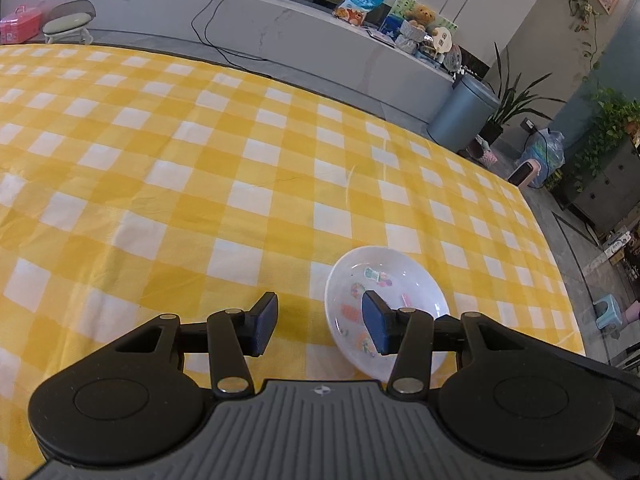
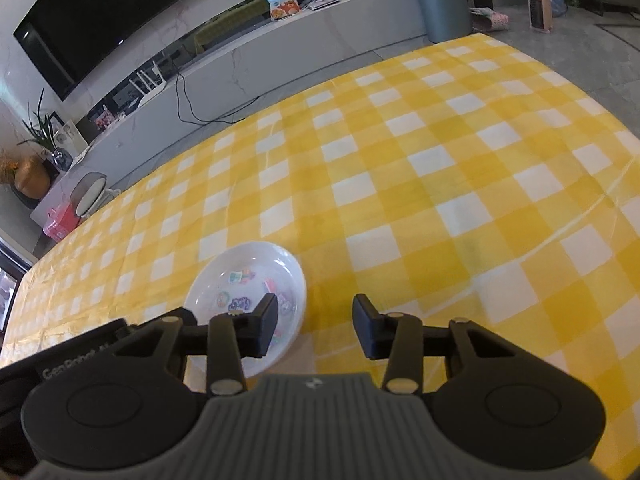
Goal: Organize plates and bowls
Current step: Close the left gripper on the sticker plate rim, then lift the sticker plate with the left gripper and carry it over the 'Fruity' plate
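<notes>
A white shallow bowl with coloured cartoon stickers inside sits on the yellow-and-white checked tablecloth. In the left wrist view the bowl [image 1: 394, 292] lies just ahead and to the right, and my left gripper [image 1: 320, 322] is open and empty, its right finger over the bowl's near part. In the right wrist view the same bowl [image 2: 240, 276] lies ahead and to the left, and my right gripper [image 2: 316, 326] is open and empty, its left finger over the bowl's near right rim. No other plates or bowls show.
The tablecloth [image 1: 200, 168] covers a wide table. The table's far edge faces a grey marble counter [image 1: 280, 36] with snack bags and toys. A grey bin [image 1: 464, 116] stands on the floor beyond the table's right corner.
</notes>
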A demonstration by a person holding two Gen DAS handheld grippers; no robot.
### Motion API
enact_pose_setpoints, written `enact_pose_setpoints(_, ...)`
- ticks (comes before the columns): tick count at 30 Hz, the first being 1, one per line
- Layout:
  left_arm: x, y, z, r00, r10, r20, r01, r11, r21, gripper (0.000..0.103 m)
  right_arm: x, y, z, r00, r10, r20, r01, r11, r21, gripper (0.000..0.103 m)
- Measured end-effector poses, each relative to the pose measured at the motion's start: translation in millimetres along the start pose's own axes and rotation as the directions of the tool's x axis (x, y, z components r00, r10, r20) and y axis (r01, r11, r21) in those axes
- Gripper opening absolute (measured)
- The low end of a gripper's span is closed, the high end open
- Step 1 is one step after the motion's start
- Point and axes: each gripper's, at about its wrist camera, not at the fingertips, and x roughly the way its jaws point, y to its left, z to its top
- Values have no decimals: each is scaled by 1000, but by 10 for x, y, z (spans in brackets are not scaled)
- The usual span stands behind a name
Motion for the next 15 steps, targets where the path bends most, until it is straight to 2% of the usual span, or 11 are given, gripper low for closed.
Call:
enact_pose_setpoints(2,21,-35,2,1000,7,10,-7,1000,18,54,20,10,5,1000,3,1,-3,1000,-5,38)
enact_pose_setpoints(6,58,-103,-7,1000,9,15,-10,999,51,39,50,41,-1,1000,7,-5,-7,1000,-18,25)
enact_pose_setpoints(8,72,-129,-14,1000,15,17,-16,997,70,26,59,56,-7,1000,5,-4,-6,1000,-30,21)
enact_pose_setpoints(9,80,-137,-20,1000,18,16,-19,997,75,24,63,66,-12,1000,4,-5,-4,999,-39,19)
enact_pose_setpoints(11,93,-145,-23,1000,18,11,-19,996,84,9,70,72,-11,1000,-3,-6,3,999,-45,10)
enact_pose_setpoints(13,97,-147,-28,1000,20,10,-21,996,88,6,78,60,-12,1000,8,-16,-8,999,-32,3)
enact_pose_setpoints(15,92,-155,-35,1000,25,14,-26,995,95,5,76,58,-7,1000,7,-16,-8,1000,-29,3)
